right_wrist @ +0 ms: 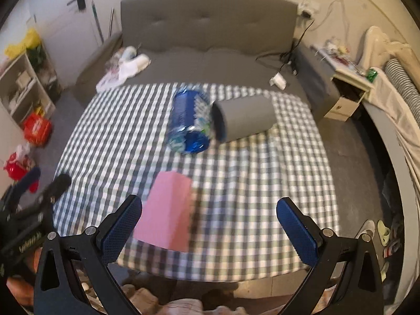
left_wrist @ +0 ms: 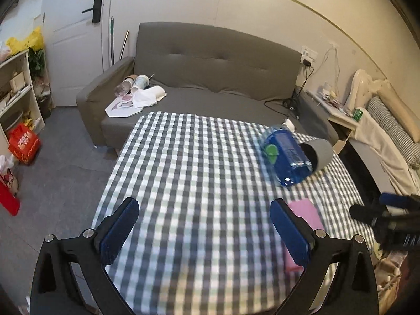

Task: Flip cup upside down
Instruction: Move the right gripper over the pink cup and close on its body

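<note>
Cup (right_wrist: 246, 117), grey, lying on its side on checked worktop (right_wrist: 262, 183), mouth against blue water bottle (right_wrist: 190, 120) just beside it. Pink pad (right_wrist: 165, 212) nearer than bottle, well apart from it. Left gripper (left_wrist: 204, 232) spread wide, holding nothing. Right gripper (right_wrist: 210, 229) likewise wide open, empty, over worktop's near edge.

A grey sofa (left_wrist: 210, 78) backs a cream wall (left_wrist: 236, 13) (white door (left_wrist: 76, 39) left), over grey floor (left_wrist: 57, 178).
</note>
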A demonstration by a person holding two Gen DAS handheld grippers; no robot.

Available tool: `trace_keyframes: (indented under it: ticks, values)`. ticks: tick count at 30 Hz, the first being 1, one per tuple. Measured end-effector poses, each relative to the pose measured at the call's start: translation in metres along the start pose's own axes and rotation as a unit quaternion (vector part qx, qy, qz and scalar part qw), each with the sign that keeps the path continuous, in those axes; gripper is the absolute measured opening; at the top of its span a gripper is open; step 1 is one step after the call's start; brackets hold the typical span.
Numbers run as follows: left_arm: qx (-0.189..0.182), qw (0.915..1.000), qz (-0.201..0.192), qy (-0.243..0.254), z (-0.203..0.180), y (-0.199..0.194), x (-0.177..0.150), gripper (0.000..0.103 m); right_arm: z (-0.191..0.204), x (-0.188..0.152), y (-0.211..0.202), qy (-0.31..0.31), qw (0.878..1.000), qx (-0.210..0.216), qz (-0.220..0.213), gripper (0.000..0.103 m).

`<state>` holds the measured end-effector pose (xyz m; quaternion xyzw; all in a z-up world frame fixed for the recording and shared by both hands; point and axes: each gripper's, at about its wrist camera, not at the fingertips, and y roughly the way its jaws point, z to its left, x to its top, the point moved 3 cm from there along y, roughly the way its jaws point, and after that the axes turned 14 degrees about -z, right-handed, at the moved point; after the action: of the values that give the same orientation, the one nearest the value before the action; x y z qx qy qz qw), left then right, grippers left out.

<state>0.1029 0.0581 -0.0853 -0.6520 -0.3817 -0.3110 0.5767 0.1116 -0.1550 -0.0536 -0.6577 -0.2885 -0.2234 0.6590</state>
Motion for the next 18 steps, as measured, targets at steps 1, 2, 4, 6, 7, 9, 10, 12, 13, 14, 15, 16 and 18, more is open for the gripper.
trace_keyframes:
  ticks: [1, 2, 4, 6, 7, 9, 10, 12, 13, 14, 15, 16, 18]
  values:
    - [0.0, 1.0, 0.004, 0.002, 0.002, 0.005, 0.0, 0.103, 0.004, 0.0, 0.006, -0.002, 1.0, 0.001, 0.011, 0.103]
    - [0.0, 1.0, 0.01, 0.003, 0.004, 0.008, -0.001, 0.103, 0.009, -0.001, 0.014, -0.003, 1.0, 0.002, 0.024, 0.103]
    - [-0.009, 0.9996, 0.026, 0.0, 0.005, 0.015, -0.006, 0.103, 0.017, -0.004, 0.031, -0.005, 0.999, 0.001, 0.053, 0.103]
    - [-0.009, 0.9994, 0.034, 0.008, 0.005, 0.017, -0.01, 0.103, 0.022, -0.007, 0.047, 0.001, 0.997, 0.003, 0.079, 0.103]
    - [-0.007, 0.9993, 0.035, 0.014, 0.005, 0.018, -0.011, 0.103, 0.024, -0.008, 0.053, 0.004, 0.996, 0.0, 0.09, 0.103]
    - [-0.012, 0.9991, 0.037, 0.018, 0.004, 0.019, -0.014, 0.103, 0.027, -0.011, 0.066, 0.01, 0.994, -0.003, 0.112, 0.103]
    - [-0.015, 0.9989, 0.04, 0.018, 0.005, 0.021, -0.014, 0.103, 0.027, -0.013, 0.071, 0.011, 0.993, -0.003, 0.119, 0.103]
    - [-0.015, 0.9987, 0.046, 0.018, 0.007, 0.025, -0.014, 0.103, 0.031, -0.016, 0.082, 0.015, 0.991, -0.002, 0.137, 0.101]
    - [-0.013, 0.9985, 0.052, 0.015, 0.01, 0.028, -0.015, 0.103, 0.032, -0.016, 0.087, 0.017, 0.99, 0.0, 0.141, 0.099]
    - [-0.014, 0.9984, 0.055, 0.01, 0.013, 0.031, -0.015, 0.103, 0.034, -0.017, 0.091, 0.021, 0.989, 0.005, 0.148, 0.098]
    - [-0.014, 0.9981, 0.059, 0.004, 0.016, 0.033, -0.015, 0.103, 0.035, -0.017, 0.097, 0.023, 0.988, 0.007, 0.153, 0.097]
    - [-0.013, 0.998, 0.062, 0.001, 0.018, 0.034, -0.016, 0.103, 0.037, -0.018, 0.102, 0.026, 0.987, 0.01, 0.159, 0.096]
    - [-0.011, 0.9976, 0.068, -0.004, 0.022, 0.037, -0.017, 0.103, 0.038, -0.02, 0.113, 0.032, 0.985, 0.013, 0.171, 0.09]
